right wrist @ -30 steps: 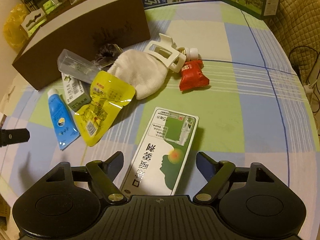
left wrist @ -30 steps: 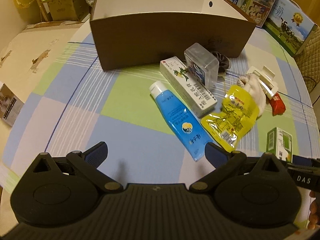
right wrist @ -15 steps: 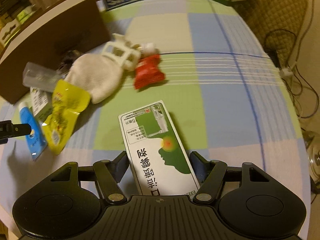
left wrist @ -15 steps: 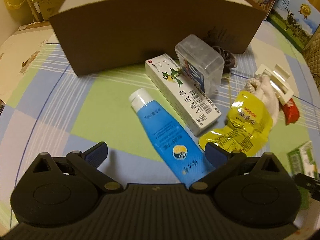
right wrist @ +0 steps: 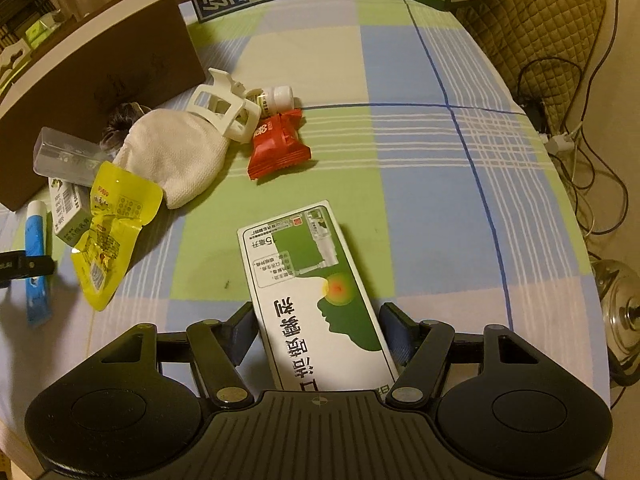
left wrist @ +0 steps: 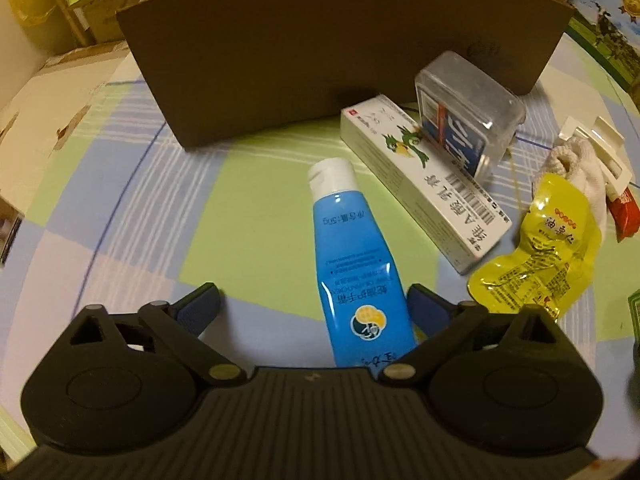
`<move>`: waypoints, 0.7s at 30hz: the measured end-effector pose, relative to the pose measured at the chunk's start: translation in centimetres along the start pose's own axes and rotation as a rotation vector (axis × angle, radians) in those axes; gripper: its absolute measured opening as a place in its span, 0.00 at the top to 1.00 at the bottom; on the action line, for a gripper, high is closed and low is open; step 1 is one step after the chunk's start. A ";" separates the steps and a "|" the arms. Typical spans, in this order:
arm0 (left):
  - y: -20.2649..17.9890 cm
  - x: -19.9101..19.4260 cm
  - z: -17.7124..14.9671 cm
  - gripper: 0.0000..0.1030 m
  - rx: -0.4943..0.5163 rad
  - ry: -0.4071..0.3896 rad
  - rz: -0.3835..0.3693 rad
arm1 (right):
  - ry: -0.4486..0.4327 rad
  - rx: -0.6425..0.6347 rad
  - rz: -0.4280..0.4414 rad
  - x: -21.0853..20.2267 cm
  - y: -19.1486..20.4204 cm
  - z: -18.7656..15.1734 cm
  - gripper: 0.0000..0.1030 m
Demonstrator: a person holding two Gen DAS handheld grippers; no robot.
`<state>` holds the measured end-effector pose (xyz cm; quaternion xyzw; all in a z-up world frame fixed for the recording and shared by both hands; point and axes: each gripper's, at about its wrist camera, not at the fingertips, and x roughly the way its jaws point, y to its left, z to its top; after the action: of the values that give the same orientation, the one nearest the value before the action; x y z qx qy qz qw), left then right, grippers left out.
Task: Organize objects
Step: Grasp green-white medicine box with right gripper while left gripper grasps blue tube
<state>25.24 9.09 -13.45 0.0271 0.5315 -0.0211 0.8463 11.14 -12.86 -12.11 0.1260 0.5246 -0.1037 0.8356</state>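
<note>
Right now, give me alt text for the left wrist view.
A blue tube lies between the open jaws of the left gripper on a checked tablecloth. Behind it stand a brown box, a white carton and a clear plastic case.

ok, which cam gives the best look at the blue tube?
Left wrist. The blue tube lies full length there, white cap away from the camera, label readable, its tail between the open left gripper fingers. In the right wrist view it is a small sliver at the left edge, partly crossed by a left gripper finger.
</note>
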 end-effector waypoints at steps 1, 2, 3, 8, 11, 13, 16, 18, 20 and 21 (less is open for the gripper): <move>0.2 0.1 0.2 0.07 0.006 0.000 -0.002 | 0.000 0.002 0.001 0.0 0.0 0.1 0.38; 0.4 0.1 0.4 0.09 0.009 0.000 -0.007 | 0.000 0.003 0.000 0.1 -0.1 0.1 0.38; 0.5 0.2 0.6 0.10 0.014 0.000 -0.015 | -0.001 0.003 -0.002 0.1 -0.1 0.2 0.38; 0.0 0.8 1.8 0.17 0.060 -0.013 -0.041 | -0.005 -0.011 -0.008 0.2 0.0 0.3 0.38; -0.4 0.6 2.2 0.33 0.080 -0.027 -0.060 | -0.007 -0.010 -0.011 0.3 0.0 0.3 0.38; -0.6 0.3 2.2 0.45 0.096 -0.034 -0.070 | -0.006 -0.009 -0.014 0.3 0.0 0.3 0.38; -0.8 -0.2 1.9 0.65 0.113 -0.040 -0.086 | -0.006 -0.006 -0.016 0.3 0.0 0.4 0.38; -0.7 -0.4 1.7 0.65 0.107 -0.034 -0.086 | -0.008 -0.005 -0.015 0.3 0.1 0.5 0.38; -0.6 -0.6 1.4 0.66 0.103 -0.028 -0.088 | -0.010 -0.009 -0.019 0.4 0.2 0.6 0.38; -0.5 -0.7 1.3 0.66 0.104 -0.025 -0.090 | -0.011 -0.013 -0.021 0.5 0.3 0.6 0.38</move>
<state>26.07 8.55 -12.28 0.0470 0.5197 -0.0871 0.8486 11.98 -12.81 -12.26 0.1146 0.5218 -0.1101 0.8381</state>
